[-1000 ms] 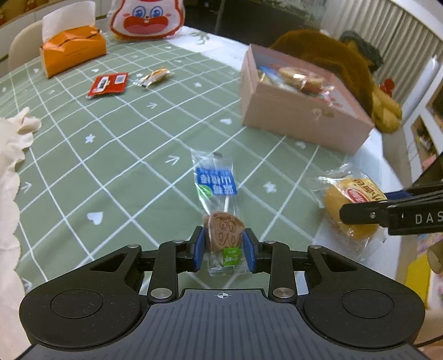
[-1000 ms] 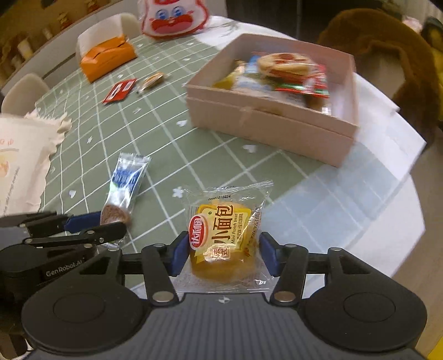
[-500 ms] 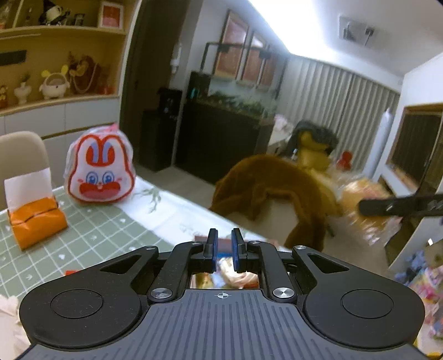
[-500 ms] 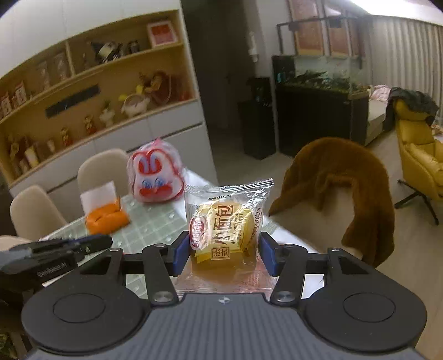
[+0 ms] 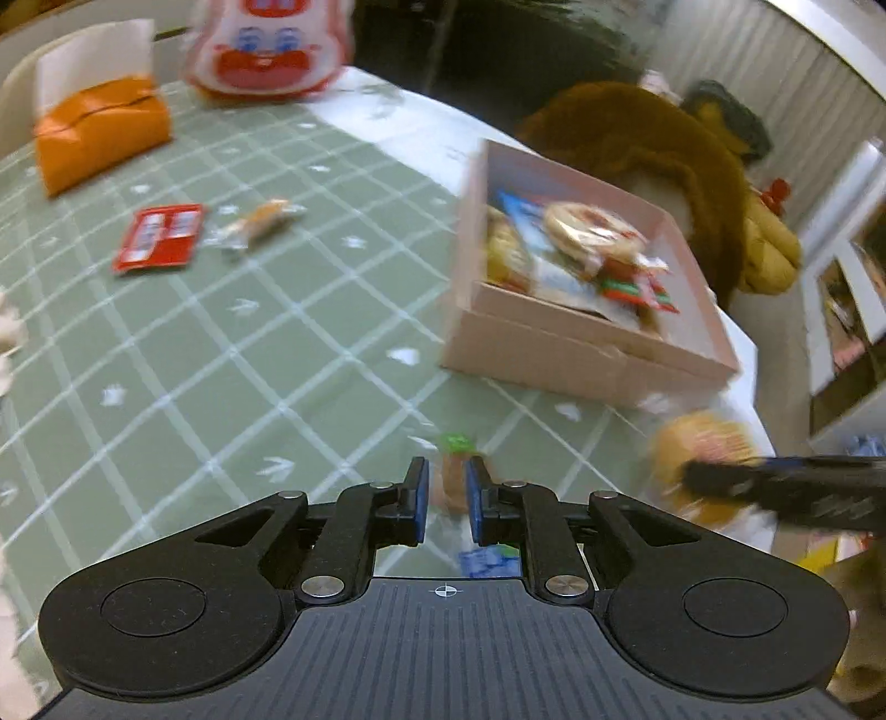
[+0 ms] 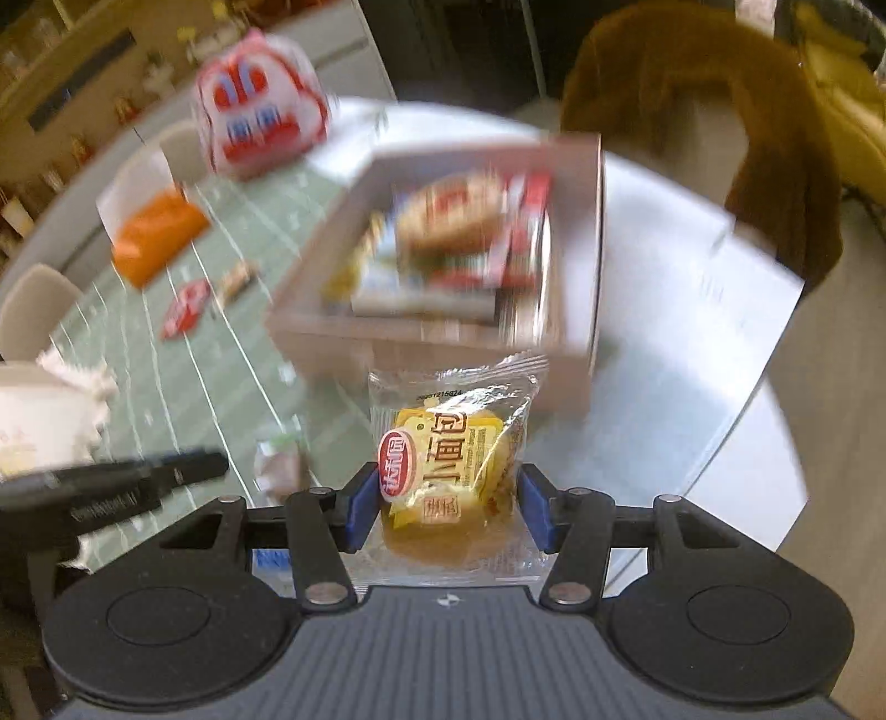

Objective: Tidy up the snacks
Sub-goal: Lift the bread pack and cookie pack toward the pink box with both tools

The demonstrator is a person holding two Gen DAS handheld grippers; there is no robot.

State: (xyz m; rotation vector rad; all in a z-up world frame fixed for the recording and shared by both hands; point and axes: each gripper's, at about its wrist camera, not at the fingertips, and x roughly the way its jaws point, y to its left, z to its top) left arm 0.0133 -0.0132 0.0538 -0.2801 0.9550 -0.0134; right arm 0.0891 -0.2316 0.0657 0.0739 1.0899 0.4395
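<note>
Overhead, both grippers hung above a green checked tablecloth (image 5: 183,354), each clamped on a wrapped snack. The left gripper (image 5: 446,501) had its blue-padded jaws drawn close together on a slim biscuit packet (image 5: 455,476), whose brown biscuit and green label stood up between the pads while the blue end of the wrapper trailed back under the gripper body. The right gripper (image 6: 448,507) held a clear-wrapped small bread (image 6: 451,471) with a yellow label and a red oval logo, its jaws set wide against the sides of the pack. Ahead of both, an open pink box (image 5: 581,354) sat on the table, already holding several wrapped snacks, among them a round pastry (image 5: 592,232) lying on top. Farther out on the cloth, well apart from the box, a red sachet (image 5: 158,237) and a small twisted candy (image 5: 257,224) lay just beside each other. An orange tissue box (image 5: 99,133) and a red-and-white rabbit bag (image 5: 266,47) stood at the far edge. Motion blur softened both views, the right wrist view most of all.
</note>
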